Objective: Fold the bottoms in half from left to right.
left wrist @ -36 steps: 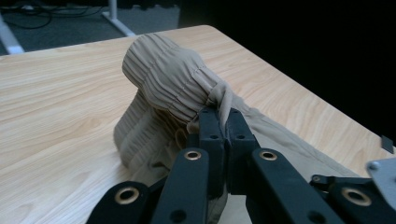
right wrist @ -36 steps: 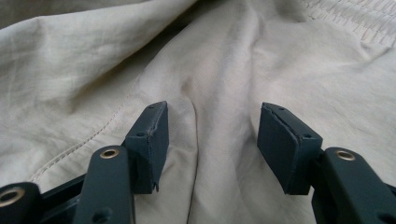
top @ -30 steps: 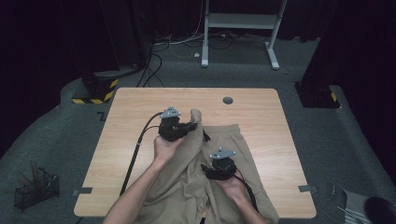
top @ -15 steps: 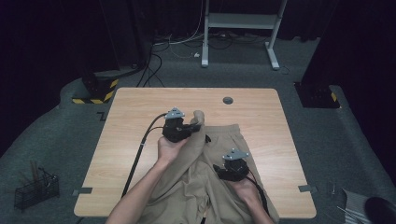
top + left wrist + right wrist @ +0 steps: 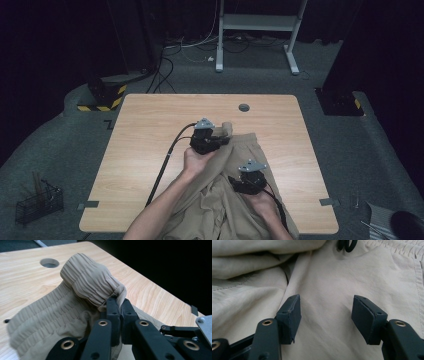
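A tan garment (image 5: 220,210) with an elastic waistband lies crumpled on the near half of the wooden table (image 5: 150,125). My left gripper (image 5: 222,141) is shut on a bunched fold of the ribbed waistband (image 5: 85,277), lifting it slightly off the table; the jaw tips (image 5: 120,303) pinch the cloth. My right gripper (image 5: 236,181) hovers low over the flat smooth fabric (image 5: 332,272), its jaws open (image 5: 327,307) with nothing between them. A black drawstring loop (image 5: 347,243) lies on the cloth beyond it.
A round cable hole (image 5: 244,107) sits near the table's far edge. On the floor are a wire basket (image 5: 37,202) at the left, cables, a striped base (image 5: 102,97) and a white desk frame (image 5: 260,30) at the back.
My left gripper has shifted a little to the right with the waistband in it. My right gripper has moved to the right over the fabric.
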{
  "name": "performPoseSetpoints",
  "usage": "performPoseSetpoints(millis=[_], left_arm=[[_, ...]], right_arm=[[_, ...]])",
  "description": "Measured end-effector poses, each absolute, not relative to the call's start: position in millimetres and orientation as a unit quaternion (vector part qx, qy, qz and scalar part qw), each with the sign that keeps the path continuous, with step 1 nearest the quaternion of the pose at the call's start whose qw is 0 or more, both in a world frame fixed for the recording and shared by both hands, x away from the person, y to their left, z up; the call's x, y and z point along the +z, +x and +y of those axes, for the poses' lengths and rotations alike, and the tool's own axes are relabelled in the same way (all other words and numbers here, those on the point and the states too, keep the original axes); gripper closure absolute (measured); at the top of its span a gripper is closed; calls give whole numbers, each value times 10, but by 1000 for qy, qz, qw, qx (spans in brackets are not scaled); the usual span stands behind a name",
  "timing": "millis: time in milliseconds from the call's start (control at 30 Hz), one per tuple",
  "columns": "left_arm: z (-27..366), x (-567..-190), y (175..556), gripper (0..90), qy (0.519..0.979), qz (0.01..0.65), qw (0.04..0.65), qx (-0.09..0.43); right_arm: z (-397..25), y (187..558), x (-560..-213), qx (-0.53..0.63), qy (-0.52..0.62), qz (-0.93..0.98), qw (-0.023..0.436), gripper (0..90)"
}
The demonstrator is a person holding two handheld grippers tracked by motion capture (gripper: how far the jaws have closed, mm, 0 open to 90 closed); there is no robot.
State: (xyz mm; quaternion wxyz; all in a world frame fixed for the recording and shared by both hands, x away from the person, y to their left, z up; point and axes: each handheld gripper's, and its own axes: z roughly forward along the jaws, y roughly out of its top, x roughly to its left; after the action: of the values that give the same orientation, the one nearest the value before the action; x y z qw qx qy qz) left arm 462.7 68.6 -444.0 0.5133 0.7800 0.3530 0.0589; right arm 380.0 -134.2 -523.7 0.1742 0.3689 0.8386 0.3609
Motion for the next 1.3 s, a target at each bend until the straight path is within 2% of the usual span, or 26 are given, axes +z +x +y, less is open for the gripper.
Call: performPoseSetpoints(millis=[500, 667, 767, 1000, 1167, 1300], left_arm=[[330, -4813, 4718, 862, 808, 354, 470, 44], [283, -4883, 4725, 827, 816, 354, 456, 38], [279, -4870, 4692, 765, 815, 351, 458, 45], [427, -4667, 4549, 537, 807, 344, 474, 70], [695, -4535, 4408, 439, 798, 350, 485, 78], [909, -4539, 4284, 380, 802, 357, 470, 85]], right_arm=[[-1341, 3801, -5238, 360, 370, 838, 178, 400], [-1341, 3801, -5237, 360, 371, 838, 178, 399], [-1341, 3801, -5238, 360, 371, 837, 178, 399], [-1341, 3801, -5237, 359, 373, 837, 178, 398], [-1341, 3801, -5237, 359, 374, 836, 178, 398], [-1339, 3799, -5237, 359, 375, 836, 178, 398]])
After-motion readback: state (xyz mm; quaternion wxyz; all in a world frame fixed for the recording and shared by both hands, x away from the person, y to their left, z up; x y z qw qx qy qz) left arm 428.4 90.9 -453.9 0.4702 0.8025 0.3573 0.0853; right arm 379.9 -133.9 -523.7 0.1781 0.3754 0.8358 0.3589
